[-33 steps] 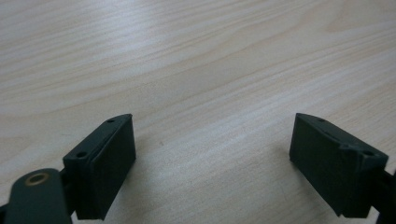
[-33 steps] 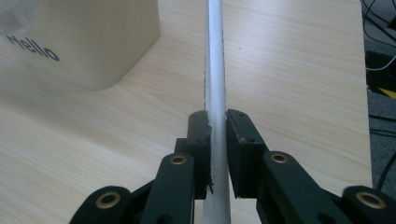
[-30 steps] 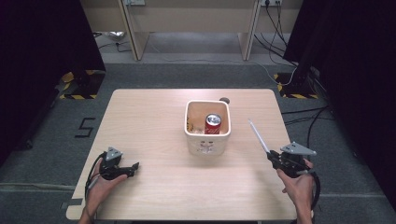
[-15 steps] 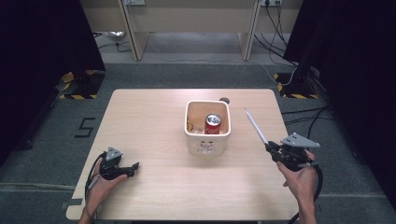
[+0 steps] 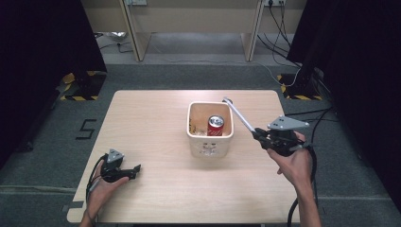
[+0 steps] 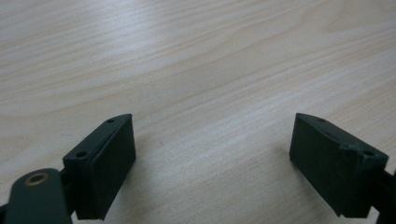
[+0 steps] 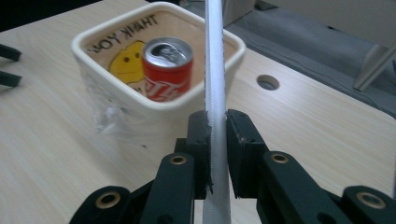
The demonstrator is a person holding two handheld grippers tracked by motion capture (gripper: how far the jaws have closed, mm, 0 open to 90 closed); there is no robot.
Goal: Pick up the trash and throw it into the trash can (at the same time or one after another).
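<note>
Fingers of the right gripper point(image 7: 215, 154) clamp a long white strip point(image 7: 215, 70) near its lower end, so its free tip reaches up over the rim of the cream tub point(image 5: 210, 142), seemingly to be dropped inside; the left gripper point(image 6: 212, 158) rests spread wide and empty on the wooden table point(image 5: 151, 118), well to the tub's near left. Within the tub a red can point(image 5: 215, 126) stands upright, presumably already put away.

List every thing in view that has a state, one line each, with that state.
Right hand-held gripper: shut on the white strip, lifted off the table.
White strip: clamped, slanting up with its far end near the container's rim.
Left hand-held gripper: open, nothing between its jaws, low over the table.
Red can: upright inside the container, top opened.
White container: upright on the table, no lid.
</note>
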